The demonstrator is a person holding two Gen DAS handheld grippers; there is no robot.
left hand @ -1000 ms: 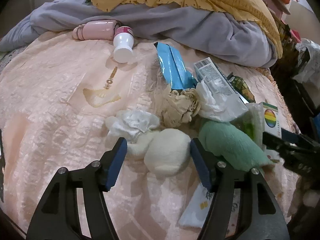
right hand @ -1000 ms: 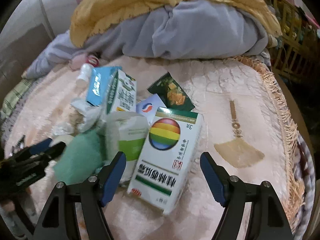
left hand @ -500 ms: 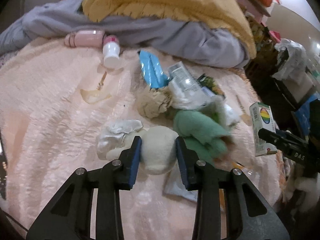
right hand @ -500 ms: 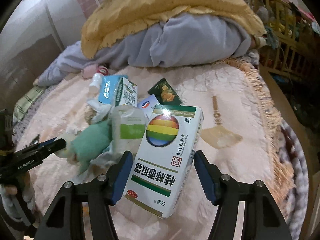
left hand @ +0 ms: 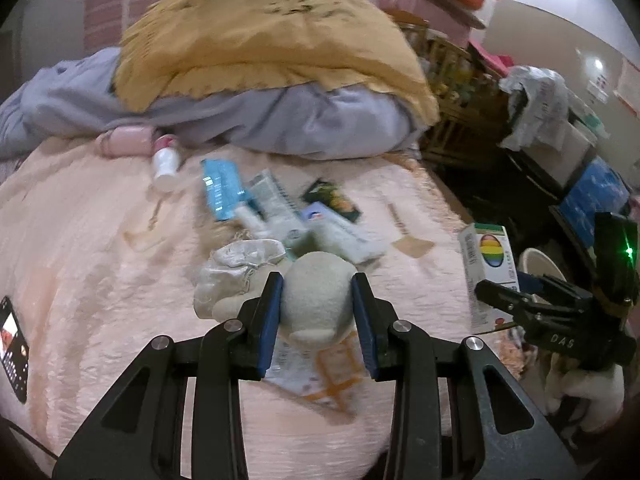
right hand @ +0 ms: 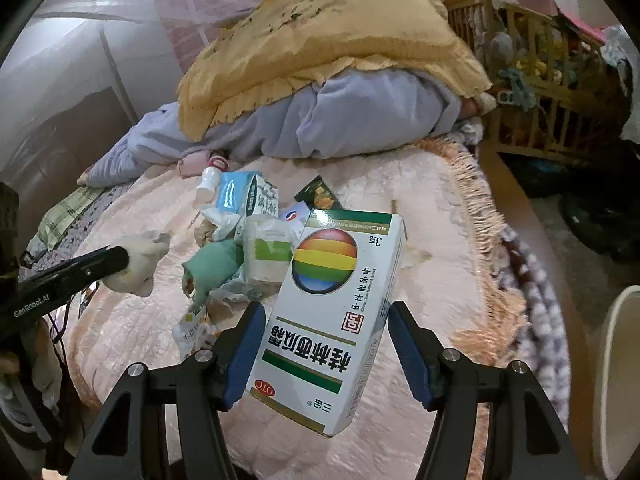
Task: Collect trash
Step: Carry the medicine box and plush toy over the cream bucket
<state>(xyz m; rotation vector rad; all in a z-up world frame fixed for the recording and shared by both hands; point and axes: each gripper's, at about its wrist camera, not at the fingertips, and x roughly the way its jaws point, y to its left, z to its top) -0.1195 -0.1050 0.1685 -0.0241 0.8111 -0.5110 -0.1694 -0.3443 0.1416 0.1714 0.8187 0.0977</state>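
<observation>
My left gripper (left hand: 318, 314) is shut on a cream wad of soft tissue (left hand: 316, 300), lifted above the pink bedspread (left hand: 80, 280). A crumpled white wrapper (left hand: 236, 268) hangs at the wad's left side. My right gripper (right hand: 326, 344) is shut on a white medicine box with a rainbow ball (right hand: 332, 312), held up over the bed. In the left wrist view that box (left hand: 490, 258) shows at the right, in the right gripper (left hand: 508, 300). On the bed lies a heap of trash: a blue carton (right hand: 236, 196), a green wad (right hand: 212, 268) and a dark snack packet (right hand: 320, 196).
A yellow blanket (right hand: 332, 44) over a grey duvet (right hand: 340, 120) fills the bed's far end. A white bottle (left hand: 165, 166) and a pink item (left hand: 124, 142) lie before them. A phone (left hand: 14, 354) lies left. A pale bin rim (right hand: 616, 376) stands right of the bed.
Both grippers closed, the left on the cream wad and the right on the rainbow box, and both rose from the bed with them. The right gripper swung toward the bed's right edge.
</observation>
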